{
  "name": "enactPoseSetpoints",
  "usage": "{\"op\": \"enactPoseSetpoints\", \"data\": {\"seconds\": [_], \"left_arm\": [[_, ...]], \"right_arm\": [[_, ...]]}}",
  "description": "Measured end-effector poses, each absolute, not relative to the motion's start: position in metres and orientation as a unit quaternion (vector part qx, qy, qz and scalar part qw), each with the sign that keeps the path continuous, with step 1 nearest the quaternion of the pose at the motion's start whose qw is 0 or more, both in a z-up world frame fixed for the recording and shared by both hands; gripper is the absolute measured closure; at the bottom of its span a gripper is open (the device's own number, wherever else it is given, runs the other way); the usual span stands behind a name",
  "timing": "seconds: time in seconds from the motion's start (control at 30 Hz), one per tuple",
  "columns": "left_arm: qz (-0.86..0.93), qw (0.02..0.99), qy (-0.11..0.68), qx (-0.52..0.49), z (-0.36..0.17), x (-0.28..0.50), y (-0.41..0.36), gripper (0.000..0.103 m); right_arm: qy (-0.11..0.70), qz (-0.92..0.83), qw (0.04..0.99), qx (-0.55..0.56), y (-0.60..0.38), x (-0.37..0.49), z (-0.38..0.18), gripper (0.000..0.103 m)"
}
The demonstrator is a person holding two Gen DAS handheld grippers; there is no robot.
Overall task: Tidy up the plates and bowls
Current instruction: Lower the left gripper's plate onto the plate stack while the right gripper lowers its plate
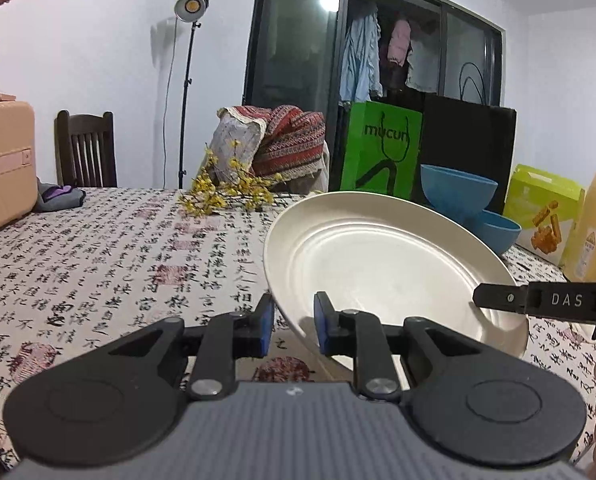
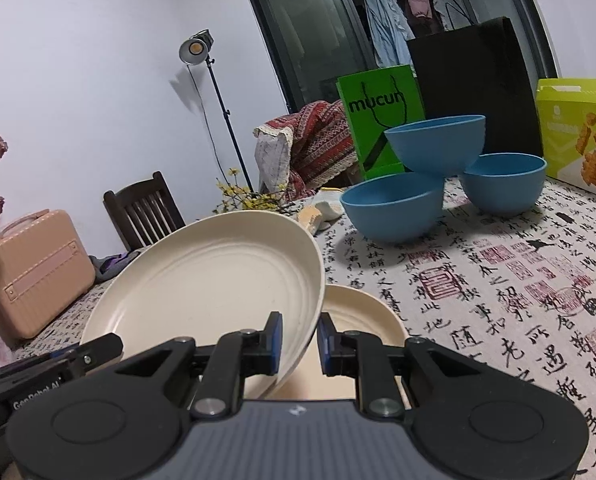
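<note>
You are holding a cream plate [image 1: 382, 264] up off the table between your two grippers, one on each side of it. In the left wrist view the plate tilts, its far rim raised, and your left gripper [image 1: 294, 322] has its blue-padded fingers clamped on the near left rim. Your right gripper [image 2: 300, 340] grips the opposite rim in the same way, pads pressed to either face of the edge; its black finger also reaches in from the right edge of the left view, lying over the plate.

In the right wrist view a second cream plate [image 2: 362, 312] lies flat on the tablecloth [image 2: 498, 300], just below and to the right of the lifted one and partly hidden by it.

Beyond the plates stand three blue bowls. Two sit side by side on the cloth, the left bowl [image 2: 392, 206] and the right bowl [image 2: 502, 182], and the top bowl [image 2: 436, 144] rests tilted across the two of them.

The cloth is white, printed with black calligraphy and red seals. Behind the bowls stand a green paper bag [image 2: 380, 120] and a black paper bag [image 2: 474, 88], with a yellow-green snack box [image 2: 578, 132] to the right. A sprig of yellow flowers [image 1: 226, 190] lies on the far side of the table. At the left stands a pink case [image 2: 38, 272], with a dark wooden chair [image 2: 146, 208] behind it. A studio lamp [image 2: 196, 50] stands by the wall.
</note>
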State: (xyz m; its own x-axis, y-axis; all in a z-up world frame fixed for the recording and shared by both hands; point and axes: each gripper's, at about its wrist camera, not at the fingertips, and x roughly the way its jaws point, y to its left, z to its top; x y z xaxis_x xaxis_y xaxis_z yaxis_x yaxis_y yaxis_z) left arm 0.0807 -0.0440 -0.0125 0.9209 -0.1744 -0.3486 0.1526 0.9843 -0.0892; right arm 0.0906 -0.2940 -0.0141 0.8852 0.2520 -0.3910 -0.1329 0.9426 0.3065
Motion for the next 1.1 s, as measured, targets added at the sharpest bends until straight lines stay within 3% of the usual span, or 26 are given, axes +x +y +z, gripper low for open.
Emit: {"op": "enactPoseSetpoints", "data": {"seconds": [1.1], "left_arm": [[-0.110, 0.971, 0.210, 0.025, -0.033, 0.086, -0.088, 0.080]], "right_arm": [[0.222, 0.061, 0.965, 0.124, -0.326, 0.088, -0.028, 0.085]]}}
